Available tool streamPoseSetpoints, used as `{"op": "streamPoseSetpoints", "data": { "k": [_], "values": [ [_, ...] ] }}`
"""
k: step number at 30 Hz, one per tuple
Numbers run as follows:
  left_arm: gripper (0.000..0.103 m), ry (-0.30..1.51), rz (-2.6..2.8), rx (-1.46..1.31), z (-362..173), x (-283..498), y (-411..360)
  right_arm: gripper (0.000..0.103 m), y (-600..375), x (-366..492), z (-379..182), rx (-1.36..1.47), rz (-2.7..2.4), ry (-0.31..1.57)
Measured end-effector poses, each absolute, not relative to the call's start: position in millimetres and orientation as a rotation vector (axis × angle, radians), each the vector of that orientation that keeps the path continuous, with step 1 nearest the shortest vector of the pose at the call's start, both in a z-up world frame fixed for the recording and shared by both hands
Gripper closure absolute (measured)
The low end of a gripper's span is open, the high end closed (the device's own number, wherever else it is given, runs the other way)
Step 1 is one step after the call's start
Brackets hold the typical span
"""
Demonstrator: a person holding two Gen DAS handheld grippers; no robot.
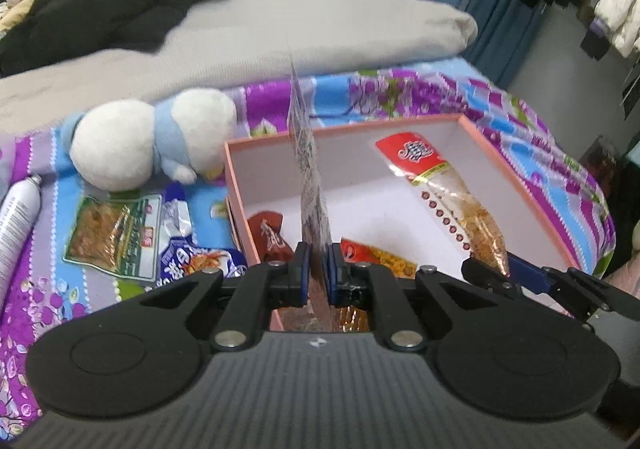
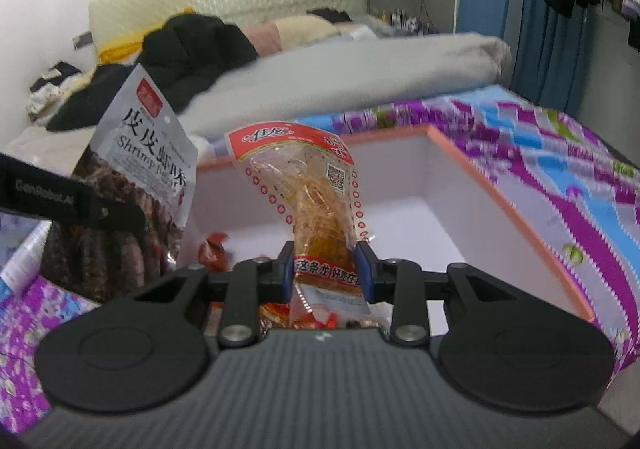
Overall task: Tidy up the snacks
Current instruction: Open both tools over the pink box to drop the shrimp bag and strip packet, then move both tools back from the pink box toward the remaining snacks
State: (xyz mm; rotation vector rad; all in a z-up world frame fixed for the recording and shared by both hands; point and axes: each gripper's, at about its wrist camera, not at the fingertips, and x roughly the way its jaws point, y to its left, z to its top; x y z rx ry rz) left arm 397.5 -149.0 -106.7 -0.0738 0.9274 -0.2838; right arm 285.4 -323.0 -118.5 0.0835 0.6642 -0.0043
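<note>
Pinched edge-on between the pads of the left tool [image 1: 318, 269], a flat snack packet [image 1: 308, 177] stands upright and rises straight ahead of the tool, over the near wall of a pink box [image 1: 516, 169]. From the right wrist view the same packet [image 2: 136, 177] is seen face-on as a grey shrimp-flavour bag, held up at the left of the right tool, with the left tool's black arm crossing in front of it. The right tool [image 2: 326, 269] is closed on a clear, red-topped snack bag [image 2: 316, 201], gripped low on its body; the bag stands up ahead of the tool, above the box [image 2: 508, 201]. In the left wrist view this bag [image 1: 452, 193] leans across the right side of the box interior, with the right tool [image 1: 504, 273] at its lower end.

Inside the box, close under the left tool, a dark red packet [image 1: 270, 235] and a red-and-orange packet [image 1: 376, 255] are lying on the white floor. Left of the left tool, on the patterned bedsheet [image 1: 520, 109] outside the box, a green packet [image 1: 114, 237], a blue-and-white packet [image 1: 200, 261] and a white spray can [image 1: 16, 225] are laid. A white and blue plush toy [image 1: 152, 141] is lying ahead and to the left, just beside the far left corner of the box.
</note>
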Motion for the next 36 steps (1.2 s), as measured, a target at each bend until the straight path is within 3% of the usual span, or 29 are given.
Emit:
{"op": "streamPoseSetpoints", "data": {
  "k": [8, 9, 10, 11, 12, 14, 36],
  "values": [
    [0.091, 0.953, -0.301, -0.049, -119, 397, -154, 0.067, -327, 286, -142, 0.141, -0.027, 0.716],
    [0.090, 0.952, -0.302, -0.050, -118, 397, -154, 0.065, -328, 286, -143, 0.146, -0.027, 0.715],
    [0.086, 0.957, -0.307, -0.054, -117, 396, -153, 0.056, -329, 285, -143, 0.152, -0.028, 0.717],
    [0.076, 0.962, -0.311, -0.061, -115, 396, -153, 0.045, -332, 288, -143, 0.161, -0.032, 0.717],
    [0.059, 0.959, -0.303, -0.067, -112, 394, -152, 0.040, -334, 287, -143, 0.173, -0.033, 0.712],
    [0.041, 0.933, -0.285, -0.068, -103, 388, -151, 0.039, -336, 286, -140, 0.185, -0.026, 0.697],
    [0.040, 0.653, -0.263, -0.083, 21, 282, -95, 0.039, -304, 214, -39, 0.147, 0.069, 0.457]
  ]
}}
